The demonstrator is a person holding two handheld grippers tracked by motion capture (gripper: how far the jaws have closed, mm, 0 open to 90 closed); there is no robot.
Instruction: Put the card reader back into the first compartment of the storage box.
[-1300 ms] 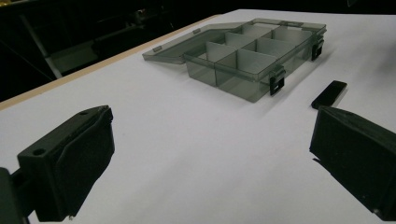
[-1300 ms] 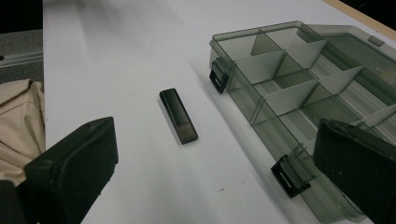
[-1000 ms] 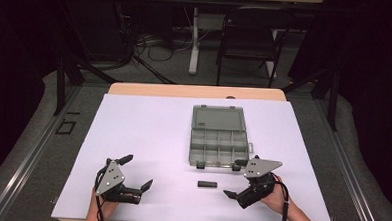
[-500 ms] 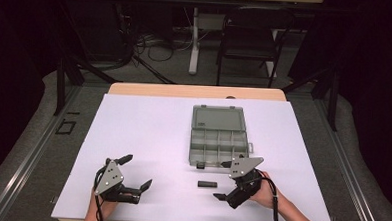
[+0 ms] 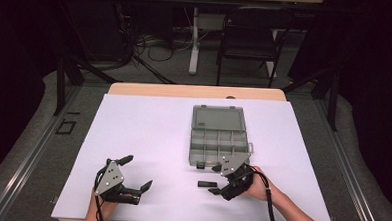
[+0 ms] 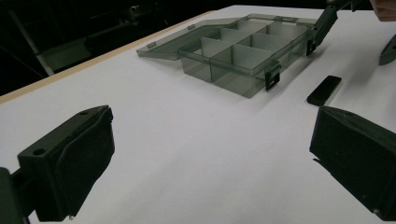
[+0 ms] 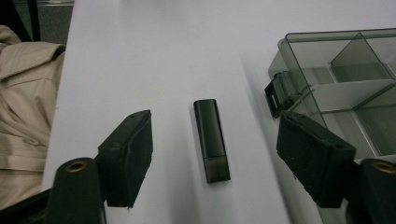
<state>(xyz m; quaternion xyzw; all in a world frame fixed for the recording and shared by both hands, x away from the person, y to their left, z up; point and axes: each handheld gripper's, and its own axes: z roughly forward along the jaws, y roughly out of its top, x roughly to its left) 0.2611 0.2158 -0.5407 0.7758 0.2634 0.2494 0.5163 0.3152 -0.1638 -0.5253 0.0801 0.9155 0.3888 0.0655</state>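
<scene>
the small black stick (image 5: 207, 183), a flat, slim oblong with squared ends, lies on the white matte table cover (image 5: 148, 133) just in front of the open organiser box (image 5: 219, 136), in the high view. the box is smoky translucent plastic, its lid folded flat behind it and its tray cut into rectangular cells by thin dividers. the right gripper (image 5: 214, 179) hangs over the stick with one black jaw on each side of it and not pressing; its jaws have just been closing in, and a grey three-cornered plate sits on top. the left gripper (image 5: 137, 173) rests well apart at the table's near left, jaws spread with nothing between them. in the left gripper view, two blocky matt black jaws stand wide, with bare white surface between; beyond them the stick (image 6: 324, 90) lies flat near the box's front wall (image 6: 233, 65), where a dark hinged latch hangs from the clear rim. in the right gripper view, the stick (image 7: 211, 139) lies lengthwise between the two rubbery, square-faced pads (image 7: 135, 154), clear of both; its body is glossy black with a slightly paler, translucent-looking end nearest the camera. the box corner (image 7: 299, 51) with its black clasp sits just beside the far jaw, and a beige creased sleeve (image 7: 23, 121) shows at the edge.
</scene>
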